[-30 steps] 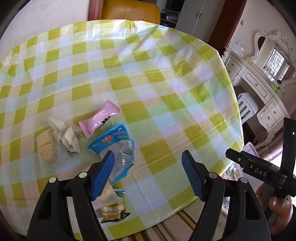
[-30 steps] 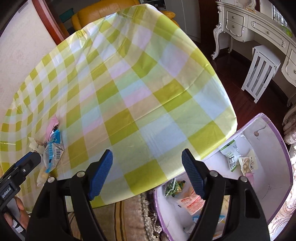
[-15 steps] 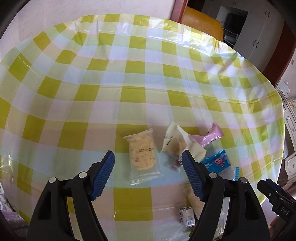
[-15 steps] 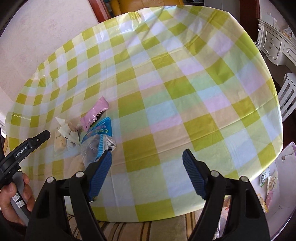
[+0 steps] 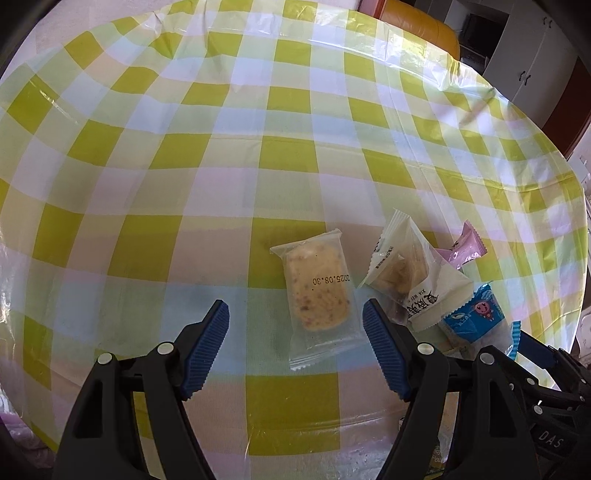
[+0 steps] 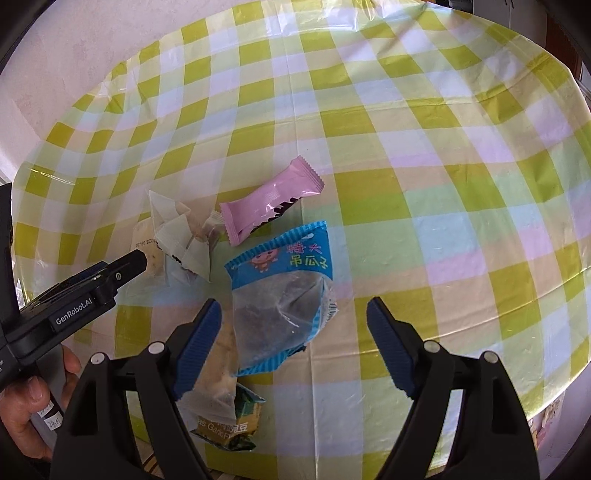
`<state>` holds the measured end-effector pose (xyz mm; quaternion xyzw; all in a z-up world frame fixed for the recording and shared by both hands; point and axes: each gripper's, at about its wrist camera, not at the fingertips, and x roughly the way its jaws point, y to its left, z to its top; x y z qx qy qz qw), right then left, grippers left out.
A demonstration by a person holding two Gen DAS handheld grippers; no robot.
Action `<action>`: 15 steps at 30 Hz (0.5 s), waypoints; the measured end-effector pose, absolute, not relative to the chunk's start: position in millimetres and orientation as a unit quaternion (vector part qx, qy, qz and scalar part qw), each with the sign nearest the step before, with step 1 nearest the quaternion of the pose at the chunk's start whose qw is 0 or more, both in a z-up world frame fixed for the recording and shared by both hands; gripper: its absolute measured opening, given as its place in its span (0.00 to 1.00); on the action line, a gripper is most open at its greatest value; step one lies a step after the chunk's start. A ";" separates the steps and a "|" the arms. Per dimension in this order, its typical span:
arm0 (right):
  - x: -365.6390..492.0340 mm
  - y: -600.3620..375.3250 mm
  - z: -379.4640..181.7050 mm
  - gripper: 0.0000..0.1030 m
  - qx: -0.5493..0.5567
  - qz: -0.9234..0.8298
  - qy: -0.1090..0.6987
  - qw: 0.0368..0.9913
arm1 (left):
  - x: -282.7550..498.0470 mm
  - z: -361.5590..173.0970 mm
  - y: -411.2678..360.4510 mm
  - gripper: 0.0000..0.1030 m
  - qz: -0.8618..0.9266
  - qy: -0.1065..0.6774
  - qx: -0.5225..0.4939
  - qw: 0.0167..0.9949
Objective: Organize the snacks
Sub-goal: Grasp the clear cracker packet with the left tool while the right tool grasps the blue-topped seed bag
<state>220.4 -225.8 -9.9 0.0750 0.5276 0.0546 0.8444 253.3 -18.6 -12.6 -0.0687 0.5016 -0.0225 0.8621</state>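
Observation:
A clear-wrapped cake packet lies flat on the checked table, just ahead of and between the fingers of my left gripper, which is open and holds nothing. Right of it sit a white packet, a pink bar and a blue seed packet. My right gripper hovers over the blue seed packet. Its jaws are opening and the pads do not touch the packet. The pink bar and white packet lie beyond. The left gripper covers part of the cake packet.
A green and gold packet and a clear one lie at the table's near edge. A person's hand holds the left gripper's handle. A yellow chair stands behind the checked tablecloth.
Both views have swung left across the table. The left gripper went from the blue packet to the cake packet; the right gripper came from the box beside the table to the blue packet.

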 end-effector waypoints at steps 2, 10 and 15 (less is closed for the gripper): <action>226.4 -224.4 -16.0 0.78 0.070 0.050 0.533 0.842 | 256.9 -15.8 -19.8 0.71 -0.019 0.503 -0.063 0.862; 241.2 -224.0 -29.4 0.78 0.046 0.044 0.537 0.841 | 268.3 -26.1 -32.8 0.70 -0.014 0.505 -0.026 0.863; 247.1 -227.9 -30.5 0.78 0.032 0.037 0.531 0.846 | 270.6 -27.0 -38.5 0.58 -0.005 0.497 0.006 0.868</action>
